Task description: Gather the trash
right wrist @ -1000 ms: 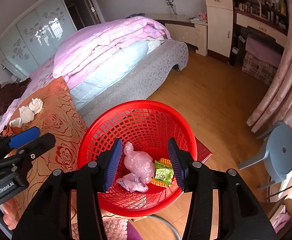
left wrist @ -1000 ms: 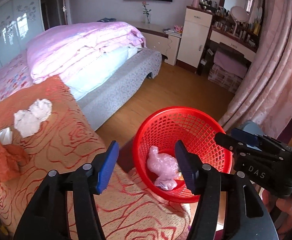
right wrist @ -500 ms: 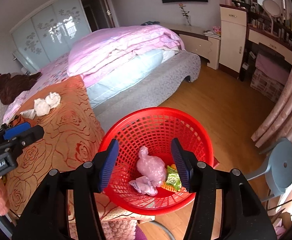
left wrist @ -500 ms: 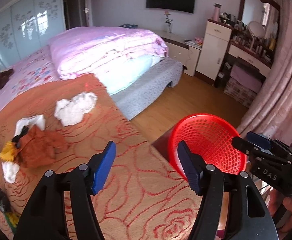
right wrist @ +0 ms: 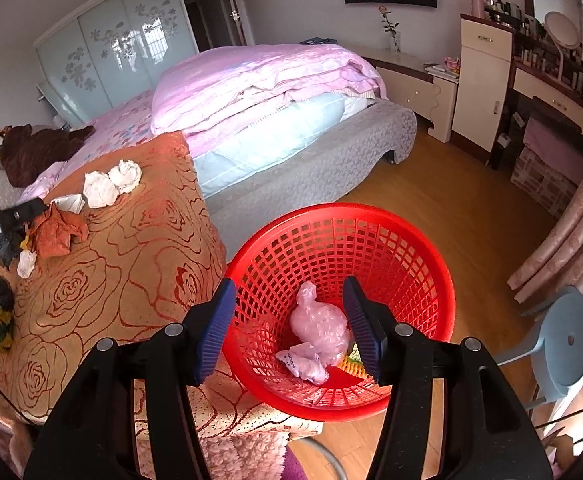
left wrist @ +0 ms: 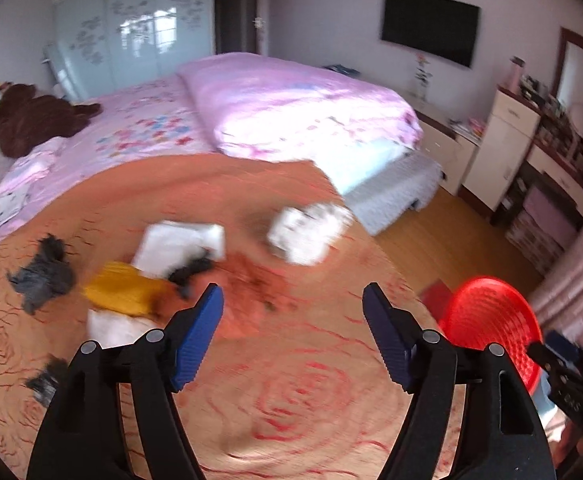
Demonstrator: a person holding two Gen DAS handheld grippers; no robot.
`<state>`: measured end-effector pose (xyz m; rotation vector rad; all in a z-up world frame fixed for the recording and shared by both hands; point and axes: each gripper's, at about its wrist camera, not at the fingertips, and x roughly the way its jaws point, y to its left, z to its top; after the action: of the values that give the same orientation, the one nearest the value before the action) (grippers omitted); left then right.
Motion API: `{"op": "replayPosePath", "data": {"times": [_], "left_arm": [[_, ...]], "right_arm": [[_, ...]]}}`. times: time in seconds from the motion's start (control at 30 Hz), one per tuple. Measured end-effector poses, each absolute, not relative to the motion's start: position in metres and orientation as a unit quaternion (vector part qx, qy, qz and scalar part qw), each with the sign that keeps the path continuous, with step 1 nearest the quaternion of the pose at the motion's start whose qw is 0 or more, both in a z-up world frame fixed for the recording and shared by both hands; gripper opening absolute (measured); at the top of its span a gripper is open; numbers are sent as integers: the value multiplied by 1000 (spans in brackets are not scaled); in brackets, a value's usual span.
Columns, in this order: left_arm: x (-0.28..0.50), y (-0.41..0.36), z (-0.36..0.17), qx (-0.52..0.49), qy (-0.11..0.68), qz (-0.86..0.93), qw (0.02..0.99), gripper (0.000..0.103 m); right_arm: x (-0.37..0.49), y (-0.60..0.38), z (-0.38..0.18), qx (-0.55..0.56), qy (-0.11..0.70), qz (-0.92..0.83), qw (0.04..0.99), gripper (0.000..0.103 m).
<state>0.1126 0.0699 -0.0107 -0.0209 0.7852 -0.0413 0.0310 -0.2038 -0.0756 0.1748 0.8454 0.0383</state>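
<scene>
Two spread hand-held grippers, empty; red basket (right wrist: 339, 312) w/ pink bag (right wrist: 321, 326), wrappers.

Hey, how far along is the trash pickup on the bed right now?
Some is done: a pink bag and wrappers lie in the red basket. Nothing is in hand; the left claw and right claw are open and empty. Crumpled tissues, orange paper and dark scraps remain on the blanket.
</scene>
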Motion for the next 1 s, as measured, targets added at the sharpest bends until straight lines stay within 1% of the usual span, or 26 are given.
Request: {"op": "replayPosePath", "data": {"times": [0.13,0.27,0.47,0.77,0.83,1.0], "left_arm": [[125,98,-7,-30,375,9,927,73],[141,112,-16,-31,389,16,921,73],[153,110,-46,-23,432,-5,902,73],[156,102,-59,25,433,-7,901,73],[156,103,-62,28,432,-7,901,71],[153,104,-64,38,426,-6,904,61]], "right_arm": [[32,-204,-78,85,414,18,906,54],[33,-202,-82,84,418,18,904,54],[34,-201,-85,82,422,20,902,54],[34,-196,-87,77,428,24,900,54],[34,-195,-87,76,427,25,900,54],[36,-191,-87,73,429,28,900,54]]}}
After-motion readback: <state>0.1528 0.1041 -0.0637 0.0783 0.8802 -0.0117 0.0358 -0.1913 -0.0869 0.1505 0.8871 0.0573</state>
